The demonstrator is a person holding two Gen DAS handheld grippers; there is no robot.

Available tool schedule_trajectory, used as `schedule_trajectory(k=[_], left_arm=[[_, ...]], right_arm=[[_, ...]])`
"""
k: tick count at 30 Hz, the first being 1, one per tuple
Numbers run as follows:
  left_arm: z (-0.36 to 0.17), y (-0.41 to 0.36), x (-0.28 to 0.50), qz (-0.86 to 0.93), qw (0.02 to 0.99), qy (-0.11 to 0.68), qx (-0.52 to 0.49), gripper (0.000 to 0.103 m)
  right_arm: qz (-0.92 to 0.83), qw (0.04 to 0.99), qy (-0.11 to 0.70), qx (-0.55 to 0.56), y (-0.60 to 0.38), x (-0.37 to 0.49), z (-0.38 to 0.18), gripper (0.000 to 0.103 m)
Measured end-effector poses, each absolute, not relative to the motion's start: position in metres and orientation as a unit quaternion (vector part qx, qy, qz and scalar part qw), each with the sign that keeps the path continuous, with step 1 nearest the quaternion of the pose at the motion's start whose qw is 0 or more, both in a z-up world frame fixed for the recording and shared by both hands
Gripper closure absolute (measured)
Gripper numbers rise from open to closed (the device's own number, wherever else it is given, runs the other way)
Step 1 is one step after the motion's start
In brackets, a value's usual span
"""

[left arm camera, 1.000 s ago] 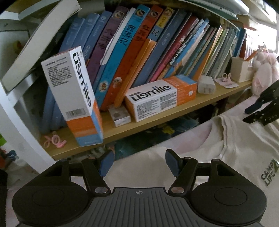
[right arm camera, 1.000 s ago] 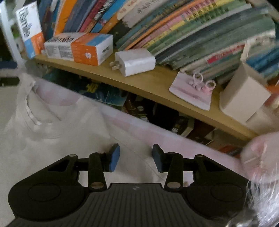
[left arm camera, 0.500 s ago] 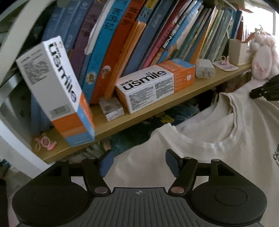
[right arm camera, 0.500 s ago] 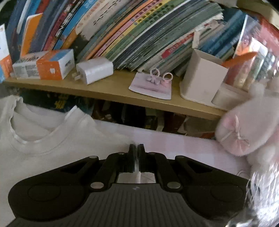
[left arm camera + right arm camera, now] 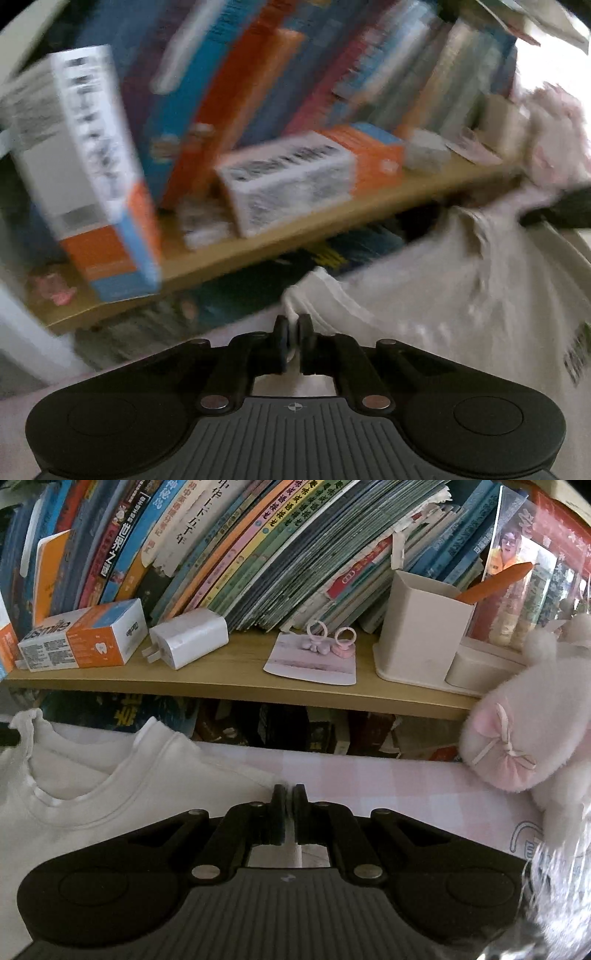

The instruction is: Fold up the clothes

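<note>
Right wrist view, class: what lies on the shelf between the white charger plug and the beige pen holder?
In the right wrist view, a pale card carrying two small pink rings lies flat on the shelf, between the charger plug and the pen holder.

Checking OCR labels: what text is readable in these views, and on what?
"usmile": orange-and-white box lying on the shelf.
"上下五千年": white book spine.
"世界之": dark book spine; the rest is unclear.
Other spines: too small to read.
Left wrist view: all blurred, including the T-shirt print.

A wooden shelf (image 5: pixel 236 686) crammed with leaning books (image 5: pixel 258 554) runs behind a pink checked bed cover (image 5: pixel 388 779).
</note>
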State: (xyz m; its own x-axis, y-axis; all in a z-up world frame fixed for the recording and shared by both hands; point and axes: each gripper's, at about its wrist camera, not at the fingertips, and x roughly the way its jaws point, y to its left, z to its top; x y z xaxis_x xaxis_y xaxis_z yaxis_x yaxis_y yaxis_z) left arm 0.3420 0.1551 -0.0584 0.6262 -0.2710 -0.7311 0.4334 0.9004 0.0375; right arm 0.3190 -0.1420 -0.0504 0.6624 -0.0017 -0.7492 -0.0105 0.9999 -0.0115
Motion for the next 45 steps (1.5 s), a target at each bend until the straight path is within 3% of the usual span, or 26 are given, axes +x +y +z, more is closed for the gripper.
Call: schedule_trajectory(k=[4,7,10,11,12,13,15,18,27,36,45], left_arm=[[-0.064,0.153,0.350,-0.177,0.896,0.395,0.095,0.098],[-0.067,0.150,0.350,-0.163,0.900,0.395,0.091,0.092],[-0.063,0.150,0.345,-0.139,0.902,0.397,0.095,0.073],[-0.059,0.151,0.341,-0.132,0.904,0.394,0.100,0.061],[-0.054,0.152,0.333,-0.131,0.908,0.385,0.105,0.053],[-0.048,0.155,0.322,-0.135,0.913,0.370,0.106,0.050],[-0.035,0.162,0.297,-0.146,0.923,0.341,0.104,0.037],[-0.022,0.169,0.259,-0.154,0.930,0.320,0.092,0.026],[-0.011,0.187,0.143,-0.144,0.923,0.352,0.062,0.019],[-0.013,0.201,0.066,-0.119,0.914,0.388,-0.015,0.017],[-0.018,0.202,0.033,-0.103,0.918,0.382,-0.010,0.015]], right_arm=[[-0.002,0.916,0.401,-0.015,-0.136,0.324,-0.054,0.099],[0.002,0.919,0.395,-0.006,-0.138,0.309,-0.047,0.099],[0.005,0.922,0.388,0.004,-0.139,0.295,-0.040,0.093],[0.006,0.923,0.385,0.007,-0.140,0.290,-0.037,0.089],[0.007,0.924,0.383,0.010,-0.140,0.285,-0.035,0.078],[0.009,0.925,0.381,0.013,-0.141,0.280,-0.033,0.070],[0.011,0.926,0.376,0.019,-0.142,0.270,-0.028,0.069],[0.014,0.929,0.369,0.028,-0.143,0.255,-0.021,0.061],[0.029,0.923,0.380,0.060,-0.122,0.137,-0.005,0.038],[-0.001,0.914,0.398,0.074,-0.091,0.029,-0.010,0.027],[-0.053,0.903,0.418,0.082,-0.075,-0.024,-0.024,0.027]])
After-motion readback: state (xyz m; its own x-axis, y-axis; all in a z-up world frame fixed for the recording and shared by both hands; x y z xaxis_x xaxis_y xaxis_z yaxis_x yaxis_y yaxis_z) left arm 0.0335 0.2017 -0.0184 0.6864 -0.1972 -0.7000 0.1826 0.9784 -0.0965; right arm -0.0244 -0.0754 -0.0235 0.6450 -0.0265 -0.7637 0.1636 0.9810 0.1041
